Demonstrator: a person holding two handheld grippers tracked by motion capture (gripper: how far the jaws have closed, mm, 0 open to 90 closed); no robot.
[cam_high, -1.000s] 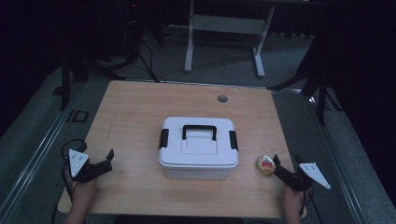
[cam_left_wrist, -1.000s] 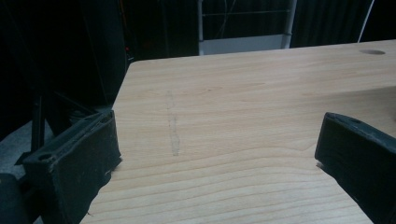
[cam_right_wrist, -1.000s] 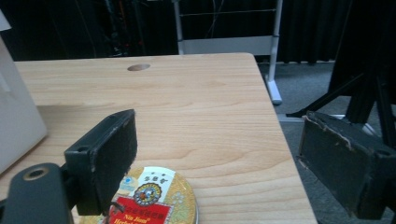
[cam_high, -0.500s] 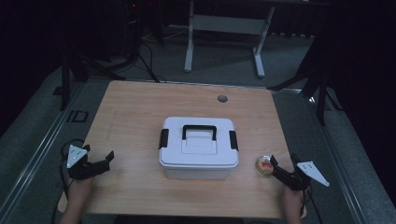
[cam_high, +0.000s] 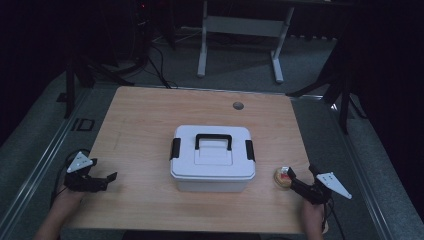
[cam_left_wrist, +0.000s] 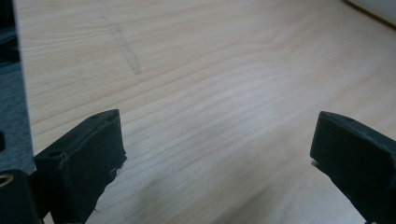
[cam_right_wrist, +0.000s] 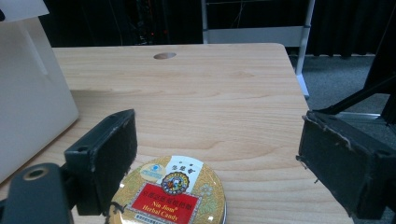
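Note:
A round gold candy tin (cam_high: 282, 178) with a red label lies on the wooden table (cam_high: 150, 125), right of a white lidded box (cam_high: 212, 159) that has a black handle and side latches. My right gripper (cam_high: 301, 174) is open at the tin. In the right gripper view the tin (cam_right_wrist: 173, 193) lies low between the jaws of that gripper (cam_right_wrist: 217, 154), close to the left jaw. Near the table's front left corner my left gripper (cam_high: 103, 169) is open. The left gripper view has that gripper (cam_left_wrist: 217, 154) over bare wood with nothing between its jaws.
The white box (cam_right_wrist: 28, 88) stands close on the left in the right gripper view. A round cable hole (cam_high: 238, 105) sits near the table's far edge. A grey metal stand (cam_high: 240, 30) is on the floor beyond the table. Each gripper is close to a table edge.
My left gripper has turned a little and its jaws sit slightly lower over the table. The right gripper has edged a little toward the tin. Box and tin have not moved.

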